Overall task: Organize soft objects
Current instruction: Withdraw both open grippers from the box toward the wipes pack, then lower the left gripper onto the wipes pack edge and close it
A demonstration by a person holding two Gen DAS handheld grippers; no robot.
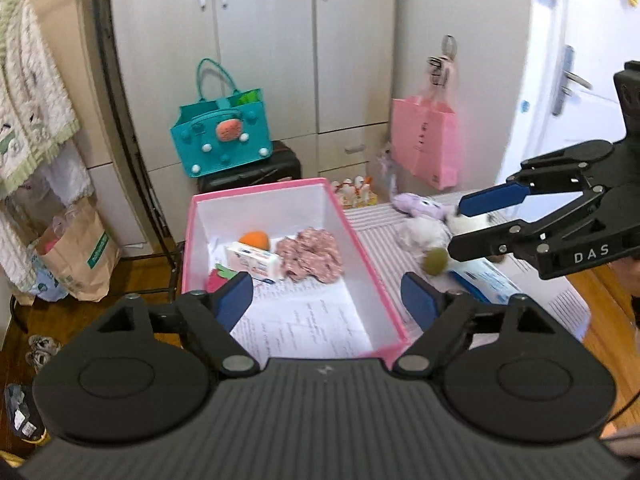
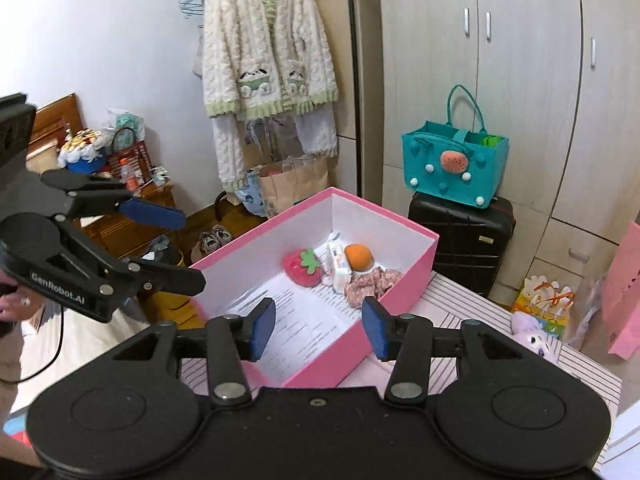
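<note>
A pink box stands open on the striped table. Inside lie an orange plush ball, a red strawberry plush, a tissue pack and a pink floral scrunchie. On the table to the right lie a purple plush, a white plush and a green ball. My left gripper is open and empty over the box's near end. My right gripper is open and empty.
A blue tissue pack lies on the table near the green ball. A teal felt bag sits on a black suitcase behind the box. A pink paper bag hangs at the right. A cardigan hangs on the left.
</note>
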